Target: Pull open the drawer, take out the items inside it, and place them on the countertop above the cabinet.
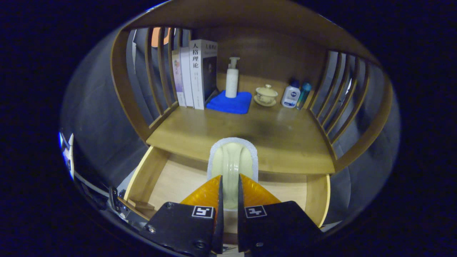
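Dim warm light from above; soft shadow on countertop (285,139); strong fisheye bending at edges; focus sharp.

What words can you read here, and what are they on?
"人格理论": spine of the tall white book.
Other book spines, white bottle's label: too small to read.
Square code markers by the fingers: no words. Gripper is shut on the cream item.

The gripper (228,194) points forward, its fingers (218,200) clamped nearly together.
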### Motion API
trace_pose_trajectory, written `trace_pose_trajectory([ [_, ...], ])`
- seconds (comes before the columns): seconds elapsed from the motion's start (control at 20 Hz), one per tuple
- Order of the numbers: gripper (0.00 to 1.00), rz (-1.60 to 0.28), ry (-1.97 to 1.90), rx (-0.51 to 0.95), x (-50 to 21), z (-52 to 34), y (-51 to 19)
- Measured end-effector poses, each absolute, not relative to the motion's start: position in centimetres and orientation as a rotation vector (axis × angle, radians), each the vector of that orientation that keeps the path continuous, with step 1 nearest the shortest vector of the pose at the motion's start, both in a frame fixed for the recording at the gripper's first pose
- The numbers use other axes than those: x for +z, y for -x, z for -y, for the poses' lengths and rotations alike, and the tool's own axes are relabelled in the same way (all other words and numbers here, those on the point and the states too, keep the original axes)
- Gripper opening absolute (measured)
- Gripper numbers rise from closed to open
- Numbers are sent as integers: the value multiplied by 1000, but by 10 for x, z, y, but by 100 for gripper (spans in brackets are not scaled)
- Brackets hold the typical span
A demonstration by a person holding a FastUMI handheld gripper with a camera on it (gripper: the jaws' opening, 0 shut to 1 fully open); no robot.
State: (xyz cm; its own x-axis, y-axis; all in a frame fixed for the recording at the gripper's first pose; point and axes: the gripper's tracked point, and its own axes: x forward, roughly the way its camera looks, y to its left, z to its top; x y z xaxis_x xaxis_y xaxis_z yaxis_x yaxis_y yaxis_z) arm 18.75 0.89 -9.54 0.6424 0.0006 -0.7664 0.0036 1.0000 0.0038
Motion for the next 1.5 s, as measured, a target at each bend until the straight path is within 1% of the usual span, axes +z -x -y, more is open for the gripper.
trace_pose_trajectory([
  [0.25, 19, -850, -8, -73, -92, 5, -213],
  [0.45, 19, -806, 2, -100, -86, 11, -238],
  [0.7, 19, -832, -39, -134, -91, 16, -254],
  [0.95, 19, -815, -3, -165, -101, 20, -289],
  [1.15, 19, -817, 53, -221, -115, 34, -311],
  [1.3, 19, -839, 68, -215, -128, 37, -320],
  [1.45, 19, -818, 94, -241, -132, 44, -333],
  [1.5, 20, -811, 110, -247, -134, 45, -335],
])
